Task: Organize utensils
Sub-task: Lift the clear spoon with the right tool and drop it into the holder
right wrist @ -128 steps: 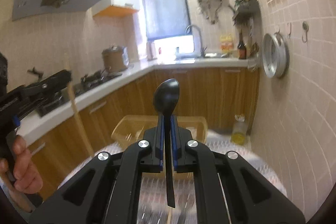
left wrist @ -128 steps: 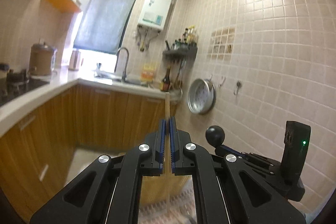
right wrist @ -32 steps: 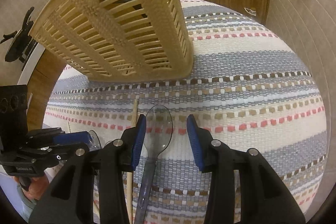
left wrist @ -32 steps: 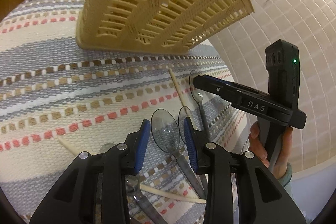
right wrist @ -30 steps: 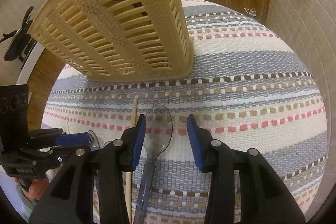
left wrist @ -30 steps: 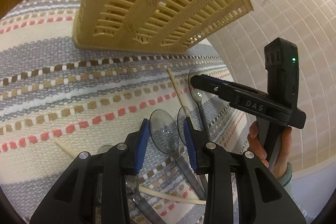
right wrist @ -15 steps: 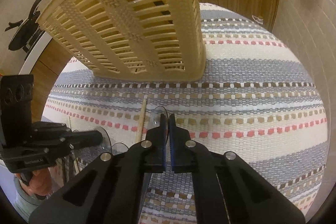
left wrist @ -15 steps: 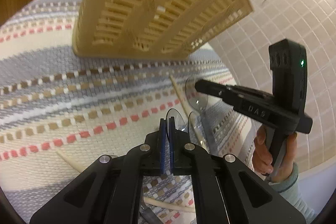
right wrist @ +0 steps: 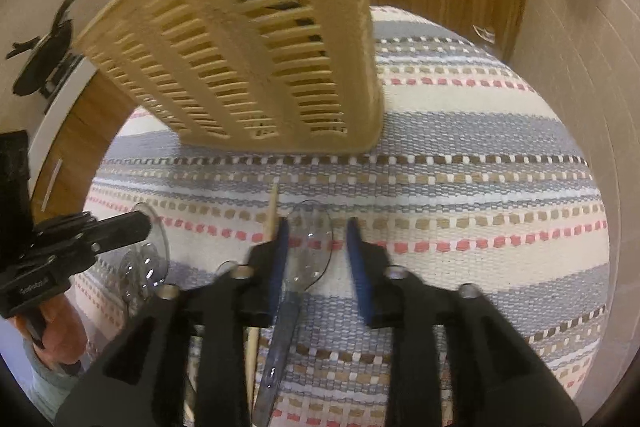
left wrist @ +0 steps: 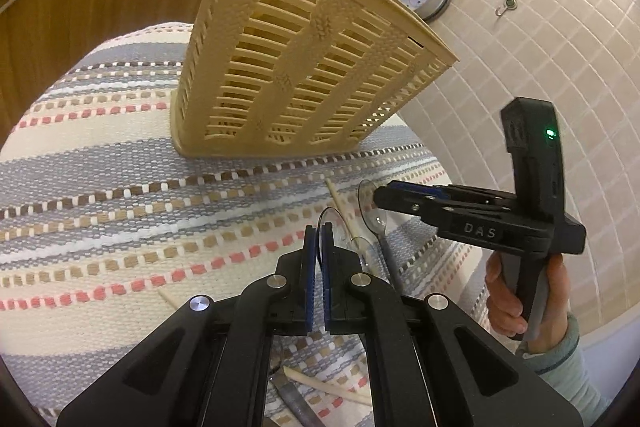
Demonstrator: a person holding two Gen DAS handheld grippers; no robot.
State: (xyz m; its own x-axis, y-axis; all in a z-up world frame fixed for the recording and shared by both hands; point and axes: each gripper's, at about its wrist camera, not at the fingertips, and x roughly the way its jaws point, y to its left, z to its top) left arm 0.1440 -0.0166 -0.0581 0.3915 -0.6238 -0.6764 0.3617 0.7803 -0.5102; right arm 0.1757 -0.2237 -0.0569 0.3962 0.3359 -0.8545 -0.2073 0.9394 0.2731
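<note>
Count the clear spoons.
3 clear plastic spoons: one between the right gripper's opening jaws, one clamped in the left gripper, one on the striped cloth beside it. More may be hidden.

left gripper (left wrist: 319,233) clamped, right gripper (right wrist: 316,241) opening

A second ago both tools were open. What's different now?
The left tool has pinched shut on a clear spoon. The right tool closed too, and is now opening with another clear spoon between its fingers. The basket and striped cloth stayed put.
</note>
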